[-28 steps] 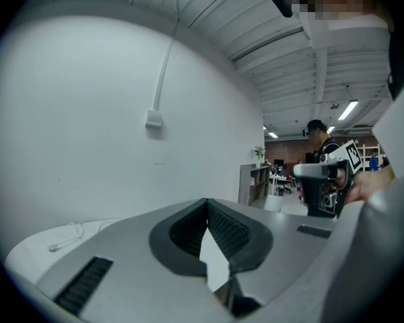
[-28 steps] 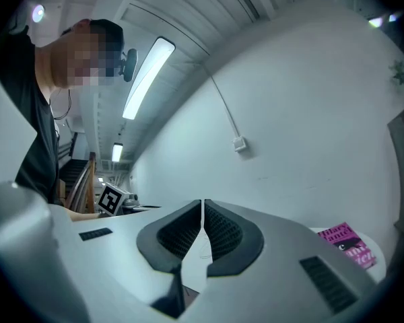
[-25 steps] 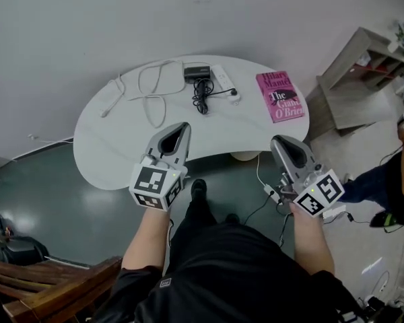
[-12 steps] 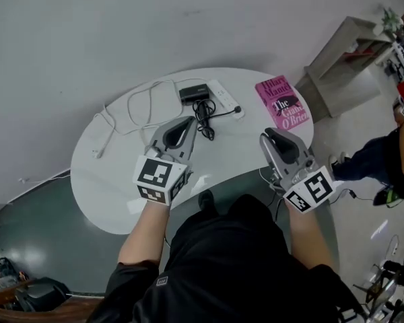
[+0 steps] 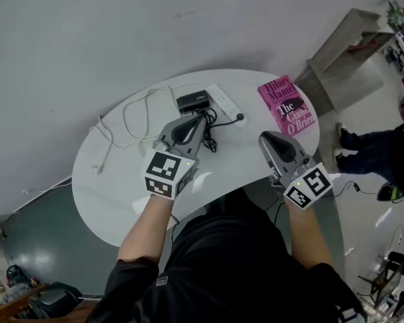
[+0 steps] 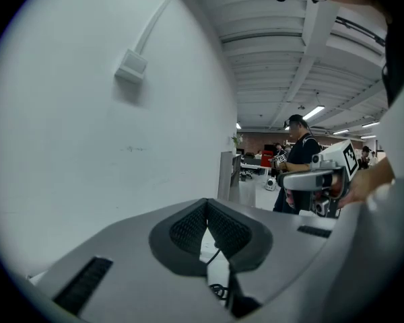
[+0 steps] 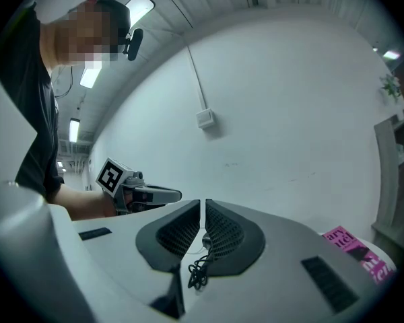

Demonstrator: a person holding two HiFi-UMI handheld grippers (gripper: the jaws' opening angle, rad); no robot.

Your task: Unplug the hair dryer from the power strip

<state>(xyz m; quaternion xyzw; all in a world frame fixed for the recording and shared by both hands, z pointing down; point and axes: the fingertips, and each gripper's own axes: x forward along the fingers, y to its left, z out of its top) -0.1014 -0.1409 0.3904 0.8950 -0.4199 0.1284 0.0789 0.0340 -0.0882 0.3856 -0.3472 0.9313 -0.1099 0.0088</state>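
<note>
grippers: left gripper [image 5: 198, 122] and right gripper [image 5: 265, 140] both closed, nothing held.
target: black plug [image 5: 240, 118] seated in power strip [image 5: 222, 101], near end.
advice: jaws to be opened; strip pinned, plug drawn straight out.

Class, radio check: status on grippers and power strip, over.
Left hand-held gripper shut, empty; right hand-held gripper same. Plug in power strip. Coiled cord near left tip.
</note>
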